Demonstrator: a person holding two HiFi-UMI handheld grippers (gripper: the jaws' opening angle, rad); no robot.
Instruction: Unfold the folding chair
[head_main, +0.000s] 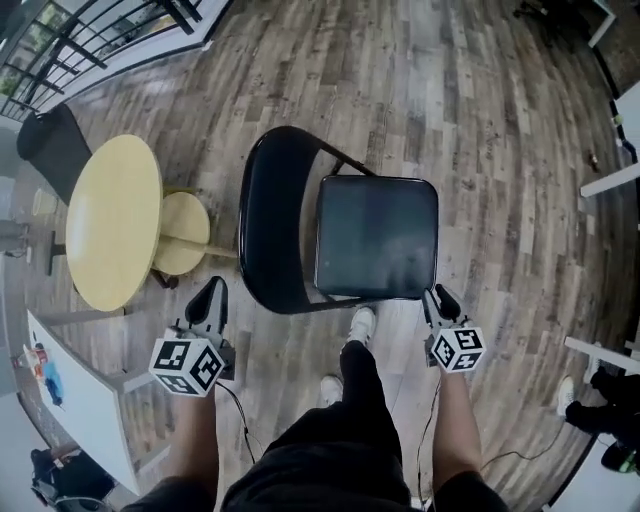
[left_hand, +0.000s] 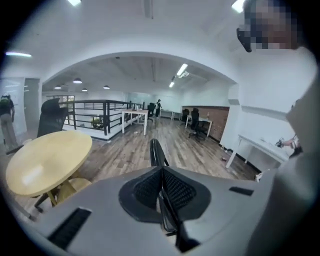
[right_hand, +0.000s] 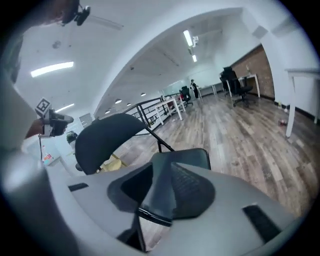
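The black folding chair stands on the wood floor in the head view, its padded seat (head_main: 378, 238) level and its curved backrest (head_main: 268, 215) to the seat's left. My right gripper (head_main: 438, 299) is at the seat's near right corner. In the right gripper view the seat's edge (right_hand: 159, 192) lies between the jaws, which are shut on it, and the backrest (right_hand: 107, 137) rises behind. My left gripper (head_main: 208, 302) hangs left of the backrest's near end, apart from it. Its pads (left_hand: 150, 189) meet with nothing between them, and the backrest (left_hand: 157, 151) shows edge-on beyond.
A round yellow table (head_main: 113, 220) and a yellow stool (head_main: 183, 232) stand left of the chair. A white desk (head_main: 75, 385) is at the near left, with more white desks (head_main: 612, 178) at the right. The person's shoes (head_main: 362, 322) are just before the seat.
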